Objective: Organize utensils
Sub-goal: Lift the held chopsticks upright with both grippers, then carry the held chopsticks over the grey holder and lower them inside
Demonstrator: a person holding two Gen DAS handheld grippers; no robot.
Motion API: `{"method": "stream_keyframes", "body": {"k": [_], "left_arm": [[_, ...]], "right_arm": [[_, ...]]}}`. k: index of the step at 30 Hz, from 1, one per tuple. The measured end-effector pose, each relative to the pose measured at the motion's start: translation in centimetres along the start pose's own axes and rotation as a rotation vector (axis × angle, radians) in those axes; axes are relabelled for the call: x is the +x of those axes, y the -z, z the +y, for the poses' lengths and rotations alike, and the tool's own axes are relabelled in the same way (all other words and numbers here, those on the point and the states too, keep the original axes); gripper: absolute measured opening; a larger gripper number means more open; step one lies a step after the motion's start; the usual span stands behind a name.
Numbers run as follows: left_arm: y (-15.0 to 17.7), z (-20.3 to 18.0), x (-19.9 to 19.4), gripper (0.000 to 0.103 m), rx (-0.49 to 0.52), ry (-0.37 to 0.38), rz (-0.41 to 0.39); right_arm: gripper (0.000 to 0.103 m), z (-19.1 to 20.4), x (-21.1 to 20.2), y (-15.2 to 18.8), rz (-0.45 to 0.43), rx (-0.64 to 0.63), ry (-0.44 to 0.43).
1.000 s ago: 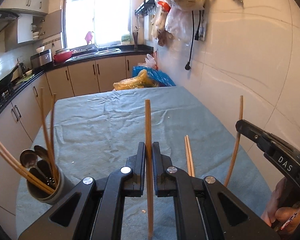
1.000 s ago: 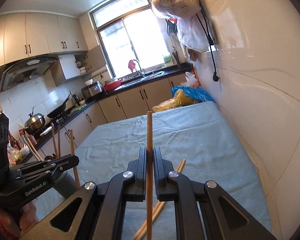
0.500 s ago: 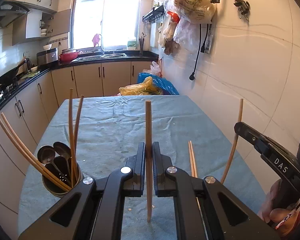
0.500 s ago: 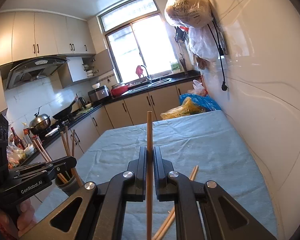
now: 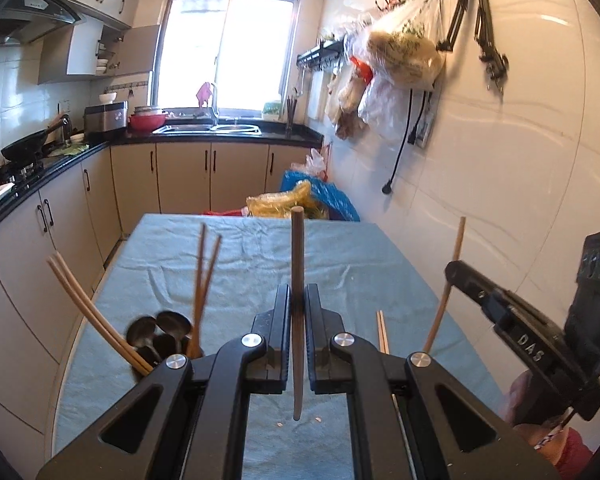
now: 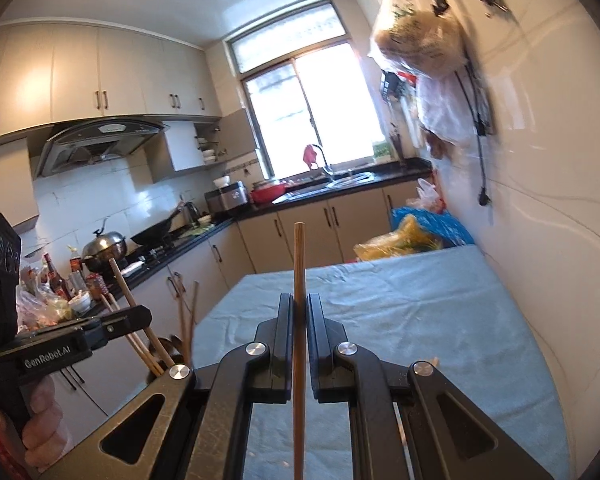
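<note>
My left gripper [image 5: 297, 300] is shut on a dark wooden chopstick [image 5: 297, 264], held upright above the blue-clothed table [image 5: 260, 264]. My right gripper [image 6: 298, 308] is shut on a lighter chopstick [image 6: 299, 264], also upright; it shows in the left wrist view [image 5: 446, 292] at the right. A utensil holder [image 5: 160, 344] with spoons and several chopsticks stands at the table's left front; it shows in the right wrist view [image 6: 168, 350] behind the left gripper. Two loose chopsticks [image 5: 382, 330] lie on the cloth between the grippers.
Yellow and blue bags [image 5: 300, 200] sit beyond the table's far end. The tiled wall [image 5: 500, 160] runs along the table's right side, with hanging bags [image 5: 396, 60] and a dangling plug. Kitchen counters and cabinets [image 5: 80, 184] run along the left.
Both grippers have risen and tilted up with their chopsticks. The utensil holder has shifted right, closer to my left gripper's fingers in the left wrist view.
</note>
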State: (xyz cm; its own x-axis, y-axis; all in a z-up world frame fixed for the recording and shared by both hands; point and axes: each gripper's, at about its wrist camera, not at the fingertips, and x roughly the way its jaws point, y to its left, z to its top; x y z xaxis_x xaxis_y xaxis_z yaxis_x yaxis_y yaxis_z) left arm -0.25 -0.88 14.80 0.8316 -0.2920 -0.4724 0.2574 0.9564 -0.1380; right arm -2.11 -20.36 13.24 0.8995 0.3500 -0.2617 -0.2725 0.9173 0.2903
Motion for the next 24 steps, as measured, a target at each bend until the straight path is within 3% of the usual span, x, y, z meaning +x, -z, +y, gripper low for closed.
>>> {"method": "stream_keyframes", "body": {"k": [14, 20, 24], "left_arm": [[-5.6, 4.8, -7.2, 0.006, 0.014, -0.1, -0.152], [-5.7, 6.9, -7.1, 0.006, -0.004, -0.145, -0.159], [-5.0, 8.3, -6.0, 0.006, -0.016, -0.161, -0.138]], "right_arm": [[0.007, 8.5, 3.4, -4.3, -0.08, -0.026, -0.211], [0.007, 12.0, 5.9, -5.5, -0.124, -0.031, -0.258], [0.007, 13.6, 8.9, -5.2, -0.097, -0.023, -0.272]]}}
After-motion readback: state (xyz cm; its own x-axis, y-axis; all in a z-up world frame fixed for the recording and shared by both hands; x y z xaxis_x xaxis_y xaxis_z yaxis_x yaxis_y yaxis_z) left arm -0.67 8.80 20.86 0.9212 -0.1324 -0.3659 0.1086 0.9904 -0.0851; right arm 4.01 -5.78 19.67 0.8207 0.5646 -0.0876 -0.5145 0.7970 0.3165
